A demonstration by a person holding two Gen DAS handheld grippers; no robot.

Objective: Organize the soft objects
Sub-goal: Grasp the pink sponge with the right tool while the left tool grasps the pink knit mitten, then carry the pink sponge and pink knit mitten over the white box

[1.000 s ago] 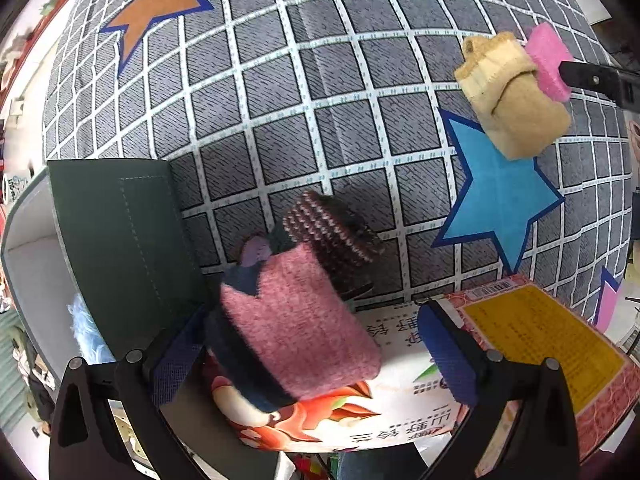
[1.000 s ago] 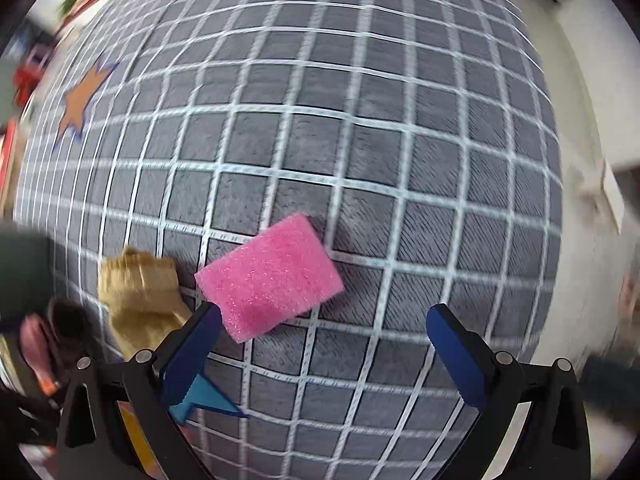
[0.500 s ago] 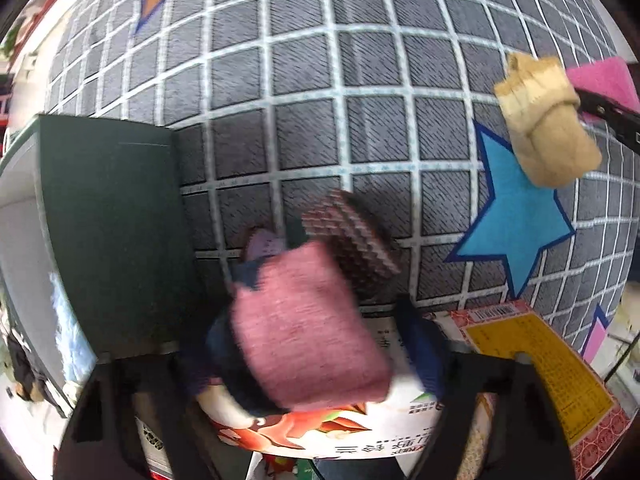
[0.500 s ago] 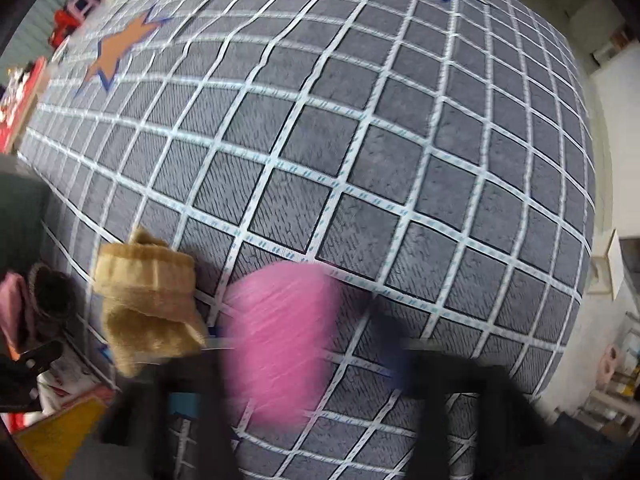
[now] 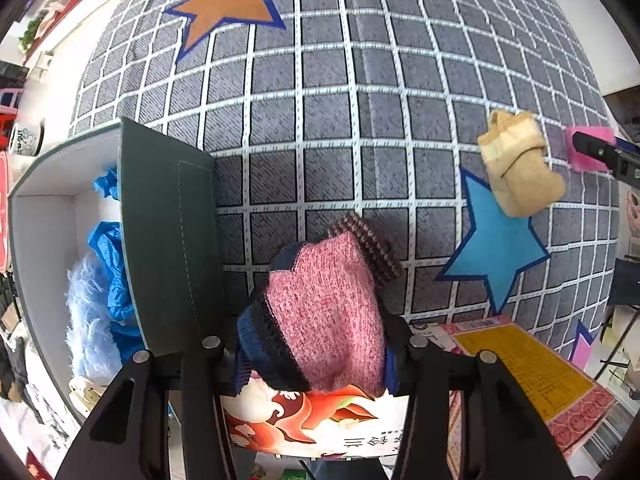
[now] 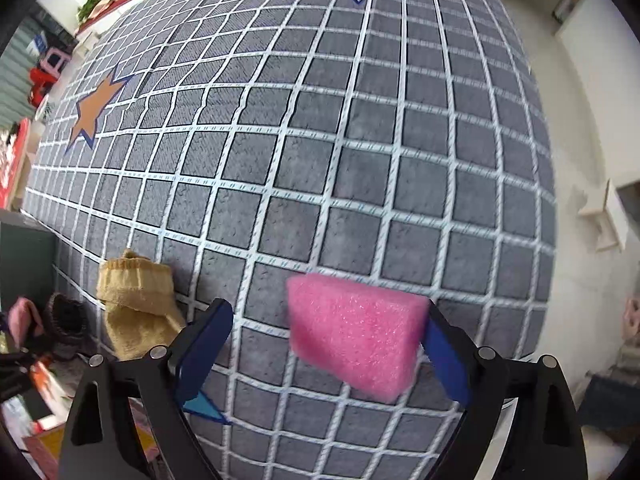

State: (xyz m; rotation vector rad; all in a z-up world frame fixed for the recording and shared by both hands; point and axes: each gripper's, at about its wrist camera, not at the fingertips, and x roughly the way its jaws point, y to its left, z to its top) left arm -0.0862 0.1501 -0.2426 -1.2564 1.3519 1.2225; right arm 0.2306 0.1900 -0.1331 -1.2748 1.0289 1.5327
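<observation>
The left gripper (image 5: pixel 316 354) has just been closing, and its jaws now pinch the pink knitted sock (image 5: pixel 328 312) from both sides; the sock bulges up between the pads with its dark blue cuff (image 5: pixel 256 332) toward the left jaw and a striped brown sock (image 5: pixel 368 248) just past the fingertips. To do this step well, I'd say the pinch wants to be firm enough that the wool cannot slide out on the lift, then the bundle should be carried clear over the dark green wall of the storage box (image 5: pixel 168 232), which stands just outside the left jaw with blue fluffy things (image 5: pixel 92 304) already in it. The right gripper (image 6: pixel 326 344) has just been opening: its jaws stand spread, and the pink sponge (image 6: pixel 356 332) sits between them, pressed up against the right pad but well off the left one, so I judge it is not gripped. It would do better centred before any squeeze, since foam caught by one corner tends to twist. The tan sock (image 6: pixel 136 304) lies on the grey checked carpet (image 6: pixel 320 140) outside the left jaw of that gripper, near but apart.
</observation>
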